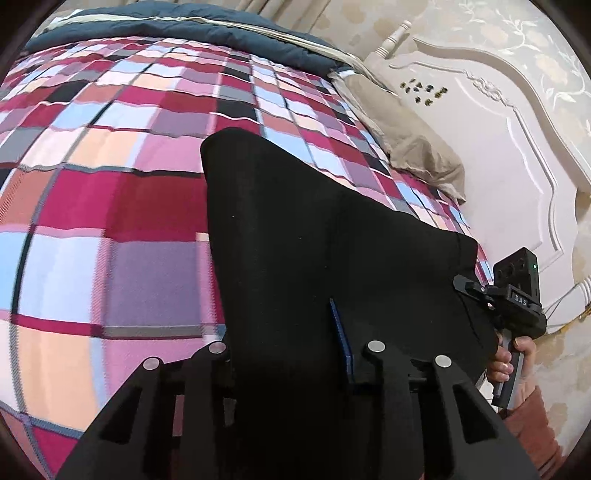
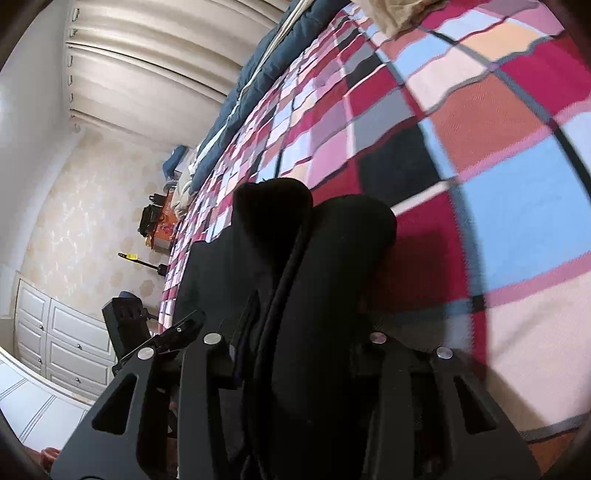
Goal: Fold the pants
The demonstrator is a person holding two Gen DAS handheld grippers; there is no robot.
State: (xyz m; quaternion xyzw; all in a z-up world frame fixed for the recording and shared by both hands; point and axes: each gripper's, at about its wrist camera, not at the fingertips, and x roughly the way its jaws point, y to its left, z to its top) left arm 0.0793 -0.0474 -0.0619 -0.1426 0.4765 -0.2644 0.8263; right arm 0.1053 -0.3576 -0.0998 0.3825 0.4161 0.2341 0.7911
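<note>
Now both grippers' fingers pinch black pants (image 1: 314,229) over plaid bedspread (image 1: 110,184); pillow (image 1: 413,140) near headboard (image 1: 498,147).

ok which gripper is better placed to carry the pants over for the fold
Left, probably. The left gripper holds a broad flat panel of the pants; the right gripper only has a bunched edge.

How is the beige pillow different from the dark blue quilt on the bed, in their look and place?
The beige pillow is small and lies at the white headboard; the dark blue quilt is long and runs along the bed's far edge. The pillow is plain; the quilt has a pale stripe along it. Both rest on the checked bedspread, apart from the black pants.
</note>
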